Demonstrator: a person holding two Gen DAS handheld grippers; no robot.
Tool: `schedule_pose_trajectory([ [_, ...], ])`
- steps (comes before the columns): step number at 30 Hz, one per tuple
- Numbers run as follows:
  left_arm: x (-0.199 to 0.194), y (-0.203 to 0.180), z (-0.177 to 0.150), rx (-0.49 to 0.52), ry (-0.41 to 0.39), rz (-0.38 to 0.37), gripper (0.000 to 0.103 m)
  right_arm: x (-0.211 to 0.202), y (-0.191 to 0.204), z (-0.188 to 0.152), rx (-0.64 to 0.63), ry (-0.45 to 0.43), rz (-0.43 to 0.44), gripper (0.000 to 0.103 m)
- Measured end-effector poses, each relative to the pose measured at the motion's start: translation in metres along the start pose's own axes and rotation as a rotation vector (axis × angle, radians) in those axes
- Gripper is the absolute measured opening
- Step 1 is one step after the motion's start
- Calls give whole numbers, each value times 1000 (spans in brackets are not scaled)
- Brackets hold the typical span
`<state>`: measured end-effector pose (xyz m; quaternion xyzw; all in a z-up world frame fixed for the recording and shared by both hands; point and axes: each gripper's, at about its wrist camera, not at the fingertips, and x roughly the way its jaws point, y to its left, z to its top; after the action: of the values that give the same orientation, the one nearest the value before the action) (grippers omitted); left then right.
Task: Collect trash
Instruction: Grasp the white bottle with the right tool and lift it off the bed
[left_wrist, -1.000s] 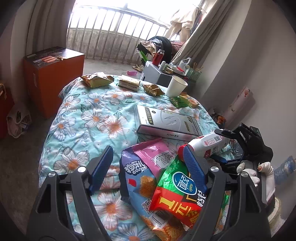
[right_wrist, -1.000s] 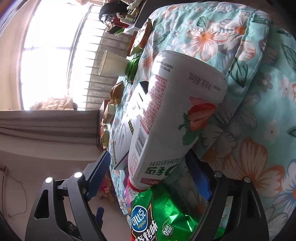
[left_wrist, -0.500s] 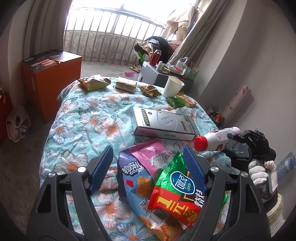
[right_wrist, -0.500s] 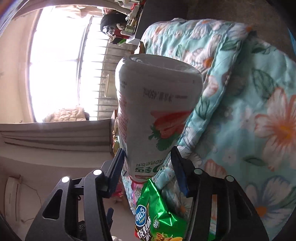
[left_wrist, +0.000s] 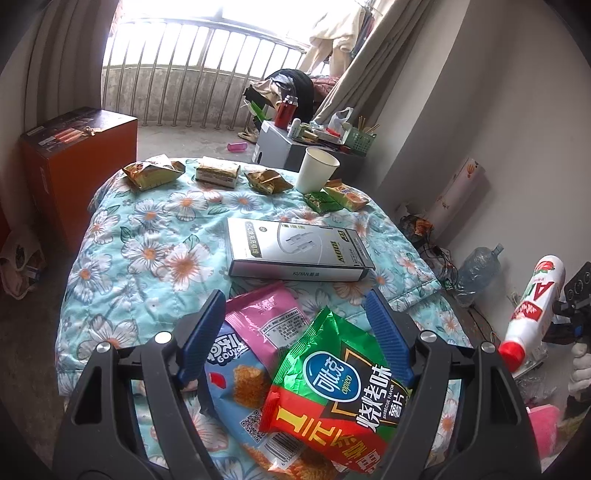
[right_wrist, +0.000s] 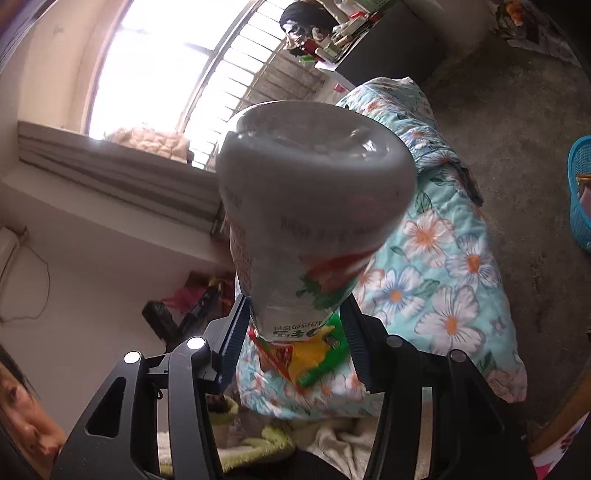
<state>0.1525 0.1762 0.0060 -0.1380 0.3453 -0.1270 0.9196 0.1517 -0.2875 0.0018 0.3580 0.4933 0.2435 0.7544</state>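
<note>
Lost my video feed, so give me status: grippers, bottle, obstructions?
Right gripper shut on bottle, held off the bed. Left gripper open over chip bags. Blue basket on floor; nothing blocking.

A white drink bottle (right_wrist: 306, 221) with a red cap and strawberry label is off the bed, tilted cap-down. A green-and-red chip bag (left_wrist: 340, 384) overlaps a blue-and-pink snack bag (left_wrist: 243, 373) on the floral quilt; smaller wrappers (left_wrist: 153, 175) and a paper cup (left_wrist: 316, 175) sit along the bed's far edge.
</note>
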Motion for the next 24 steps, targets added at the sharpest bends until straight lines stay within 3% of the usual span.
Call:
schedule_pose_trajectory([
  [6,7,-4,1,-7,1,3,74,58,-33,21,25,67,-115,45],
  [10,12,-11,17,68,13,18,74,110,-43,41,7,88,-225,43],
  [16,56,-29,49,301,126,-27,83,133,-37,40,-59,103,-224,45],
  [19,94,-37,62,362,193,-47,83,125,-34,38,-62,80,-214,59],
  [22,130,-48,73,432,260,-103,83,113,-38,34,-47,55,-185,62],
  [24,151,-59,74,533,305,-131,83,109,-41,32,-39,43,-179,64],
])
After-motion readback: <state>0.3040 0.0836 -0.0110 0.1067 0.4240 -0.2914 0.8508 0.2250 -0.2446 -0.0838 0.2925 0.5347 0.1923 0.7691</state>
